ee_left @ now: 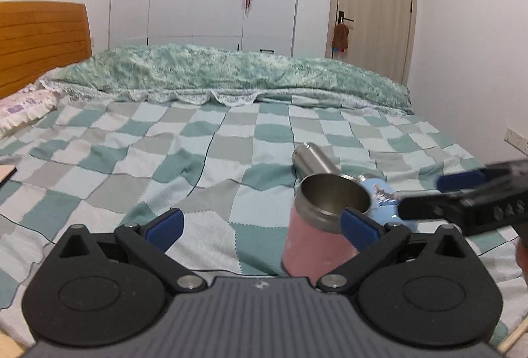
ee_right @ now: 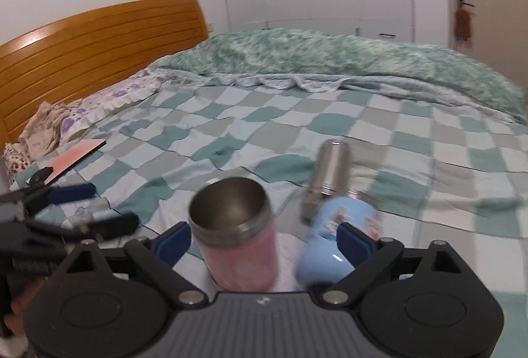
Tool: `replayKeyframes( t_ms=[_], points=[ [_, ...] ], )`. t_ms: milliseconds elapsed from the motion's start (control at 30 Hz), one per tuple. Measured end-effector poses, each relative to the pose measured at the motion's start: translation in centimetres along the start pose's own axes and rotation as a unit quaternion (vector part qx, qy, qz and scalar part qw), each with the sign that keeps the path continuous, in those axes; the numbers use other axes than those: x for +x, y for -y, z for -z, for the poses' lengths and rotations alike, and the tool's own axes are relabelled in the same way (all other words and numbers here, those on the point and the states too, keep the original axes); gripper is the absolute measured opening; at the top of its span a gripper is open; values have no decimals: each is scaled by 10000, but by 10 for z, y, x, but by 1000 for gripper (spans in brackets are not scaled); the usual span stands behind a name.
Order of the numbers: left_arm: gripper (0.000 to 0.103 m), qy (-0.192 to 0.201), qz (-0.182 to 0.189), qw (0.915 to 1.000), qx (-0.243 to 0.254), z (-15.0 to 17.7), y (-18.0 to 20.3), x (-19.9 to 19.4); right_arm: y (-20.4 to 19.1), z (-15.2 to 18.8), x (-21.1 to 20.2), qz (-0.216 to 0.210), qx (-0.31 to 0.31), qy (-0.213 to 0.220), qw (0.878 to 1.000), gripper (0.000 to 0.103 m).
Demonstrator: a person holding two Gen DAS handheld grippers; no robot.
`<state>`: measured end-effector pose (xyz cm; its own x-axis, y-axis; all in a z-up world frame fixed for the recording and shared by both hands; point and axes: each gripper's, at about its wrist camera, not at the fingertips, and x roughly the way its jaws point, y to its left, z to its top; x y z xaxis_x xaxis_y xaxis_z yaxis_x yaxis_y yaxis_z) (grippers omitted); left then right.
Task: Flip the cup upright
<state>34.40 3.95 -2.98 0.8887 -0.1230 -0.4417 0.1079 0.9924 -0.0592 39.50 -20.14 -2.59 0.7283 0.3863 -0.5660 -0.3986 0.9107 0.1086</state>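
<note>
On the checked bed cover (ee_left: pixel 184 160), the pink cup (ee_right: pixel 239 254) stands mouth up, seemingly upright already. Just beside it lie one blue cup (ee_right: pixel 325 247) and, beyond that, one steel flask (ee_right: pixel 328 174), both on their sides: three vessels in all. Both the left gripper (ee_left: pixel 260 226) and right gripper (ee_right: pixel 264 242) have fingers spread wide, holding nothing. Righting the blue cup likely wants a mid-body grasp, turned slowly on the soft bedding.

no readable text, label, brand or number shows anywhere.
</note>
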Motion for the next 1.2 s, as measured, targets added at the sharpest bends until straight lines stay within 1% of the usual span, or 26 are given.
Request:
replayKeyframes(
  t_ms=[33,133,267,433,600,733,867,1067,1200],
  points=[
    [103,49,-20,10000,23,-1,3,-5,4,5,-9,109,4,38,9999,102],
    [103,275,-22,9996,40,-4,14,-21,16,15,-32,380,46,165,9991,102],
    [103,474,-145,9988,52,-4,29,-37,30,27,-60,553,137,339,9978,103],
    [103,635,-205,9976,186,0,44,-59,32,39,-88,638,189,522,9964,103],
    [103,717,-233,9971,82,7,48,-81,28,49,-108,677,165,595,9958,103],
    [103,879,-247,9958,-10,16,49,-103,21,58,-128,717,175,722,9947,103],
    [103,1005,-355,9943,14,30,49,-127,10,73,-152,833,117,953,9919,103],
    [103,1176,-271,9925,-170,56,47,-179,-18,109,-191,797,0,1207,9895,103],
    [103,1370,-235,9900,-224,78,49,-218,-38,135,-220,731,-75,1395,9875,103]
  ],
)
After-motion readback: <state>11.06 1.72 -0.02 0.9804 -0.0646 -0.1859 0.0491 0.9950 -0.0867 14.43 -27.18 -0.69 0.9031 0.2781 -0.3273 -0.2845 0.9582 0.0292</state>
